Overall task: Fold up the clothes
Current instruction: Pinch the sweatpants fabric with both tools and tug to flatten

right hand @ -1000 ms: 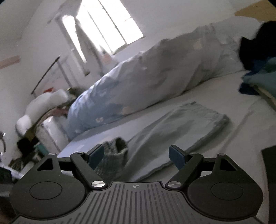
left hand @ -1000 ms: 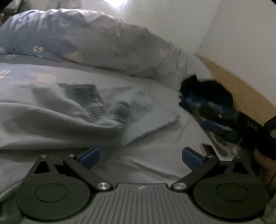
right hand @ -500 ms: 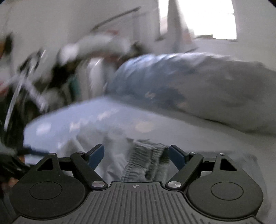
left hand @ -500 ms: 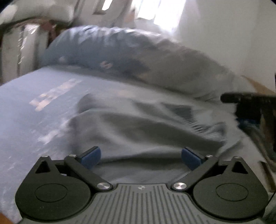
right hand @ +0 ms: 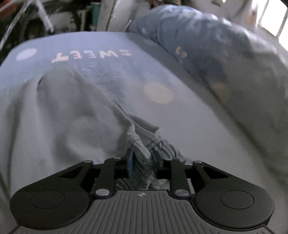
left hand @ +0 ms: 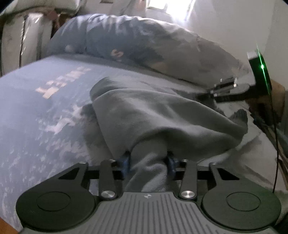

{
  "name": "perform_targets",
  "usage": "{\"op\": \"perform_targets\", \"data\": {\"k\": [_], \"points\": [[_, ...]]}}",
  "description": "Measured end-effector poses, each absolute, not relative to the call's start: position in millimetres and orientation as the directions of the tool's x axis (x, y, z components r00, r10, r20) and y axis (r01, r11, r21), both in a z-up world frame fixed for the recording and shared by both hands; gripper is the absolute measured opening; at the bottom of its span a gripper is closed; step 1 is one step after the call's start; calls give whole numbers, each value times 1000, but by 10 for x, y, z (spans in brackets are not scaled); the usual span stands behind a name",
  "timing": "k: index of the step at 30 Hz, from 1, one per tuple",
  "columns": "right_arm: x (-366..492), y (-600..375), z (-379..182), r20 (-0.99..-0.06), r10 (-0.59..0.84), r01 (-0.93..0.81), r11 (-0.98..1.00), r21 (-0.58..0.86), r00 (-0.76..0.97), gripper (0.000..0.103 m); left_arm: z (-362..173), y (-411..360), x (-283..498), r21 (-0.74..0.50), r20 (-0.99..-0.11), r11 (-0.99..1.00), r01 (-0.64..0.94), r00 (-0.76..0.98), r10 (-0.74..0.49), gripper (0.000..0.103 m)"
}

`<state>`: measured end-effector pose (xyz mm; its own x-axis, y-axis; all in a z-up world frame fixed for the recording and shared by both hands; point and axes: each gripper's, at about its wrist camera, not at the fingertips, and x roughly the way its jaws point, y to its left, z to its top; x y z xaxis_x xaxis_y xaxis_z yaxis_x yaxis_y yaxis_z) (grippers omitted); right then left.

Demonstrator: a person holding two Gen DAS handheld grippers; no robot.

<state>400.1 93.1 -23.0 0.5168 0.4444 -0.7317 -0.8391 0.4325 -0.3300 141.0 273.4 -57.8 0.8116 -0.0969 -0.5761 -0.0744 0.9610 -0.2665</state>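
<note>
Both tongs closing on the grey garment (left hand: pixel 162 115): left gripper (left hand: pixel 148 160) on a thick fold, right gripper (right hand: pixel 143 160) on the ribbed edge. Uneven bites could slip when I lift, skewing the fold

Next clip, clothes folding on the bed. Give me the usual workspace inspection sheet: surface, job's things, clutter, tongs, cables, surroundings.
Surface: blue printed bedsheet with pale "SWEET" lettering, covering the bed.
Job's things: one grey soft-knit garment lying rumpled on the sheet; its ribbed waistband sits at the right tongs.
Clutter: bunched blue patterned duvet along the far side.
Tongs: left tongs closing, a bunched fold of garment between the pads; right tongs closing on the waistband.
Cables: thin black cable at the right edge of the left view.
Surroundings: bright window; dim, blurred items beyond the bed.
</note>
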Motion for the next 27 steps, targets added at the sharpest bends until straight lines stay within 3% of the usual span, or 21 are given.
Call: {"op": "perform_targets", "data": {"k": [5, 8, 10, 16, 20, 23, 27], "points": [[3903, 862, 124, -612, 394, -713, 530, -459, 686, 15, -514, 2521, 1296, -219, -540, 972, 86, 819, -194, 31], [4109, 881, -139, -696, 275, -702, 549, -453, 664, 16, -557, 2413, 1277, -160, -577, 979, 128, 792, -198, 31], [4118, 933, -345, -728, 210, -707, 516, -484, 653, 18, -564, 2479, 1288, -199, -584, 973, 117, 783, -213, 31], [3967, 1025, -280, -714, 147, -655, 554, -514, 684, 33, -601, 2730, 1339, -313, -596, 949, 31, 772, -222, 30], [3736, 877, 80, -677, 238, -639, 635, -434, 696, 41, -600, 2871, 1329, -375, -591, 927, -4, 772, -235, 40], [3347, 616, 297, -639, 413, -662, 721, -206, 649, 44, -564, 2911, 1282, -362, -592, 931, -42, 782, -194, 78], [2793, 344, 106, -611, 536, -700, 713, -41, 583, 43, -508, 3104, 1193, -428, -545, 898, -103, 822, -165, 86]]}}
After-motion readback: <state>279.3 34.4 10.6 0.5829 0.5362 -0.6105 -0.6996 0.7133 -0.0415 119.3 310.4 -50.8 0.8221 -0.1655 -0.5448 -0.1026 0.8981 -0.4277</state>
